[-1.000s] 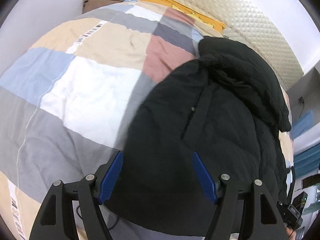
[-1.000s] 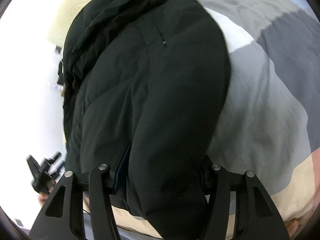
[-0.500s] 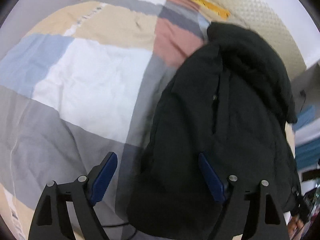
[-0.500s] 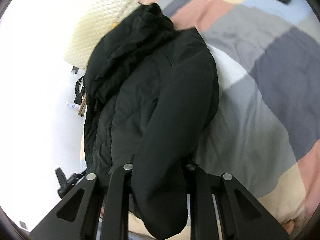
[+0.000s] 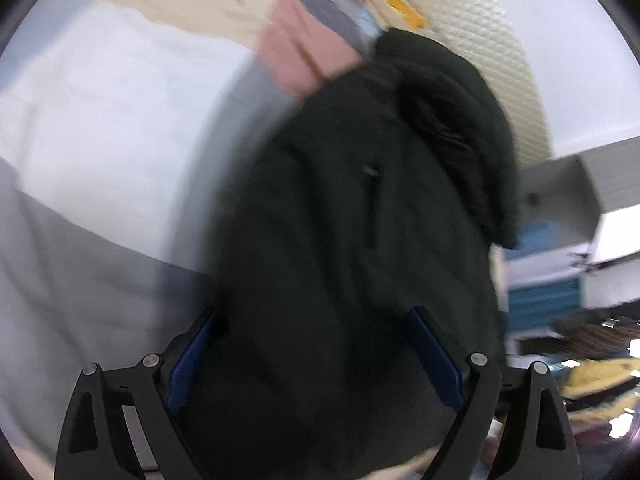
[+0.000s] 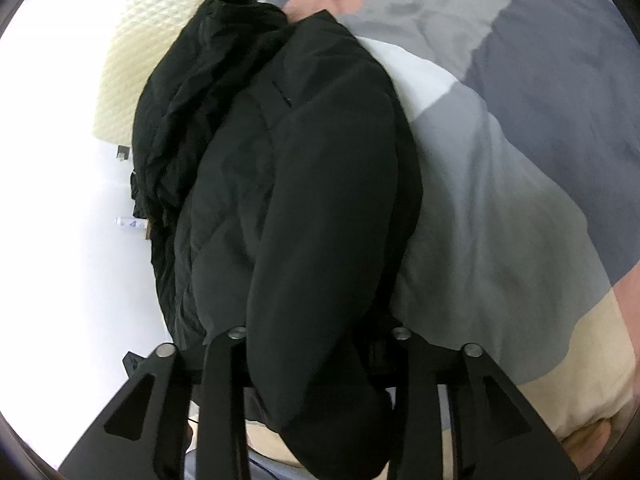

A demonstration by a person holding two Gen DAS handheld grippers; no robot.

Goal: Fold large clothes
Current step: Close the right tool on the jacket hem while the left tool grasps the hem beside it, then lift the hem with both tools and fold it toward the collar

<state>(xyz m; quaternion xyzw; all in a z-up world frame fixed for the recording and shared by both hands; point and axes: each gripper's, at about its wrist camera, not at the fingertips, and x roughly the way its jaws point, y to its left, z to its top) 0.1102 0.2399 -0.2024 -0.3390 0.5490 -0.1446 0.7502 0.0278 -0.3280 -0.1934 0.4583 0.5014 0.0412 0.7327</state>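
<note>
While the right tongs (image 6: 316,364) clamp the bulky, soft black padded jacket (image 6: 288,184) at its near hem, left tongs (image 5: 316,356) straddle it, spread wide.

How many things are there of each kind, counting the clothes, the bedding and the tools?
Black jacket: 1
Patchwork bedspread: 1
Cream quilted headboard: 1
Tools: 2, left tool and right tool
Total: 5

Black left gripper (image 5: 316,354) has blue fingertip pads (image 5: 188,360) and silver screws.
</note>
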